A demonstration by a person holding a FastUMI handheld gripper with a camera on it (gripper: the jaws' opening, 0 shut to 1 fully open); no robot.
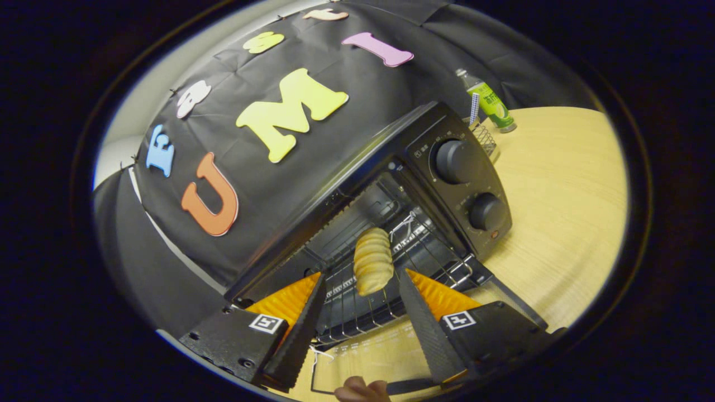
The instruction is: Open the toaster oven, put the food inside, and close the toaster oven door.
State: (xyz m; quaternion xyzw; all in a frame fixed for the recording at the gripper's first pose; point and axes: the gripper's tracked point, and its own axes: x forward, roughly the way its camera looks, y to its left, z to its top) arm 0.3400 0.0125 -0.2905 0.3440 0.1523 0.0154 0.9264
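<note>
claw (362, 276) spread wide, pastry (372, 261) between, untouched.

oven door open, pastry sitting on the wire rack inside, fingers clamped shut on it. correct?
One thing is off. In the gripper view the fingers are open, spread apart with a gap on each side of the pastry, not clamped on it. The rest holds: the toaster oven door is open and the pastry lies on the wire rack.
</note>
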